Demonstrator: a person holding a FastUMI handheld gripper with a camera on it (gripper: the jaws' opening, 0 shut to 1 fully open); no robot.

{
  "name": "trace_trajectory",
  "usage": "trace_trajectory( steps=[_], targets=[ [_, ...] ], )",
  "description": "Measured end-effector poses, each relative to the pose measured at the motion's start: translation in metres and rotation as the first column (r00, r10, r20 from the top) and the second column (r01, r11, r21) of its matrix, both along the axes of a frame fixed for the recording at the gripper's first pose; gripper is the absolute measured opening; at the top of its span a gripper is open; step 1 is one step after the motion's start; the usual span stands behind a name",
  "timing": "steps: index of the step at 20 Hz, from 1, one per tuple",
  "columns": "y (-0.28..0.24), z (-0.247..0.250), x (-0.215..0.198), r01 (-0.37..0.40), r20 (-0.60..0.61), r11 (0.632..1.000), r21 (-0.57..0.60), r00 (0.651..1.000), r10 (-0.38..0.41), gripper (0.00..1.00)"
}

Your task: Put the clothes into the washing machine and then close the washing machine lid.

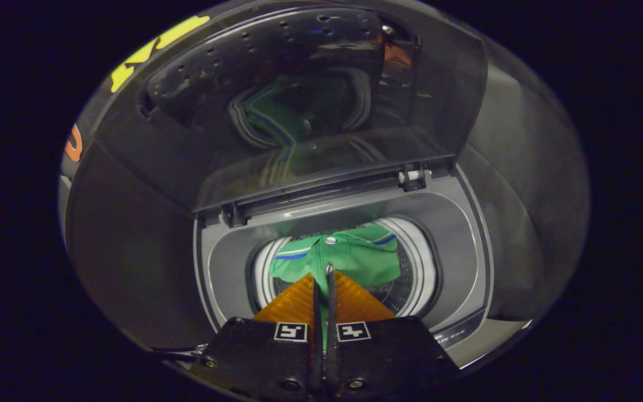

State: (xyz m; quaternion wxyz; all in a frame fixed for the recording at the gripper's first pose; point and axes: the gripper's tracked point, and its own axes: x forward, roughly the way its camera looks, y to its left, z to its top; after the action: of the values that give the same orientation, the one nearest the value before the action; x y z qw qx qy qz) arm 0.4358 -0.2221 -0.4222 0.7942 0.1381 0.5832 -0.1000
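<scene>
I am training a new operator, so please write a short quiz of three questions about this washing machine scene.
1. True or false: the lid of the washing machine is closed.
2. What does the gripper pinch? A) a towel B) the green shirt C) nothing
3. Fill in: the shirt hangs over the open ____.

Key: 1 false, the lid stands raised. 2 B, the orange fingers are together on the green cloth. 3 drum.

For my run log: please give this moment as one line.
gripper: shut on green shirt | shirt: over drum | lid: open
</scene>
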Motion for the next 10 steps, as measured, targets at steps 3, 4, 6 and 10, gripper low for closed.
trace_trajectory(
  steps=[3, 4, 6, 10],
  targets=[
    [-0.003, -0.014, -0.001, 0.007, -0.032, 1.000, -0.011, 0.999, -0.007, 0.07],
    [-0.004, -0.017, 0.000, 0.007, -0.035, 1.000, -0.014, 0.999, -0.008, 0.07],
    [-0.007, -0.020, -0.001, 0.002, -0.043, 1.000, -0.025, 0.999, -0.003, 0.07],
    [-0.007, 0.001, -0.005, -0.055, -0.026, 0.997, -0.049, 0.998, 0.054, 0.08]
  ],
)
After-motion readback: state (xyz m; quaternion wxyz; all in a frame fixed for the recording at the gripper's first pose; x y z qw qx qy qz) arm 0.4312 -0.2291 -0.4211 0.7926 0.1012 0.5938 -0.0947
